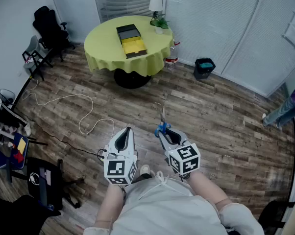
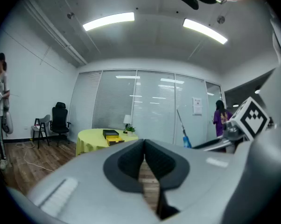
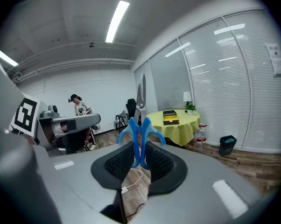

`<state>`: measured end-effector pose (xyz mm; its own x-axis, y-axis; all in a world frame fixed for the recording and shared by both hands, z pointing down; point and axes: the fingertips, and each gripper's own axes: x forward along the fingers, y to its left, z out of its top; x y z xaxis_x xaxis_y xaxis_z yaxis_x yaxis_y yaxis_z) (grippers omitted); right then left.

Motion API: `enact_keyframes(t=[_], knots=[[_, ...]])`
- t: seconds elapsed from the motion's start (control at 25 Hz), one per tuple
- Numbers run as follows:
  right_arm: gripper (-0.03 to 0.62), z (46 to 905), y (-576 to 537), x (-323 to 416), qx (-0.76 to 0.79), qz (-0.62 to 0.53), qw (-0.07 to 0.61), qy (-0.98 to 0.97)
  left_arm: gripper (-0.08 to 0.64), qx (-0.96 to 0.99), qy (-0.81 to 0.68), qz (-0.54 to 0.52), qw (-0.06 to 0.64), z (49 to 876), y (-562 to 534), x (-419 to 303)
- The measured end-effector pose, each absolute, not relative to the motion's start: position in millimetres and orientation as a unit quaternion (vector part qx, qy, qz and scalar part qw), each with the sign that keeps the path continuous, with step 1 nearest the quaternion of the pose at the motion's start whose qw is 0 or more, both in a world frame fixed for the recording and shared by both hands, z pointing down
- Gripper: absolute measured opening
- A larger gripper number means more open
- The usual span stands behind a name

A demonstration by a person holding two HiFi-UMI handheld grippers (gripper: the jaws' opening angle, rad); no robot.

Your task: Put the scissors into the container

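The scissors [image 1: 161,126] have blue handles, and their blades point up and away. My right gripper [image 1: 163,131] is shut on the handles, as the right gripper view shows with the scissors [image 3: 139,134] pinched between its pads [image 3: 155,161]. Beside it my left gripper [image 1: 126,131] is shut with nothing in it; in its own view the pads [image 2: 131,162] meet at the tips. The container [image 1: 130,39], a black box with a yellow tray, sits far ahead on a round table with a yellow cloth [image 1: 108,33]. The container [image 3: 170,117] is small in the right gripper view and the container [image 2: 111,135] small in the left gripper view.
A lamp [image 1: 156,4] and a small plant [image 1: 160,22] stand on the table. A water bottle [image 1: 172,58] and a dark bin [image 1: 204,67] are on the wooden floor to its right. A white cable [image 1: 84,116] loops across the floor at left. Chairs [image 1: 52,28] stand far left, a person [image 1: 284,111] at right.
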<state>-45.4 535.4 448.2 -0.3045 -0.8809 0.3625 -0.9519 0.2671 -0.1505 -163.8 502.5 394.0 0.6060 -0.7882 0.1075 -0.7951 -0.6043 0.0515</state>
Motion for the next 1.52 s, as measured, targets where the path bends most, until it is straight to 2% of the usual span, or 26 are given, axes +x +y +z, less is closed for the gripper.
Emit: enact_keyframes(t=[0.6, 1.52], knots=[[0.083, 468.7, 497.1, -40.2, 0.583, 0.201, 0.107, -0.780, 0.006, 0.901, -0.424, 0.051, 0.069, 413.9, 461.2, -154.2], [0.083, 495.6, 337.8, -43.2, 0.584, 0.232, 0.108, -0.770, 0.006, 0.890, -0.440, 0.048, 0.113, 445.9, 290.0, -177.8]])
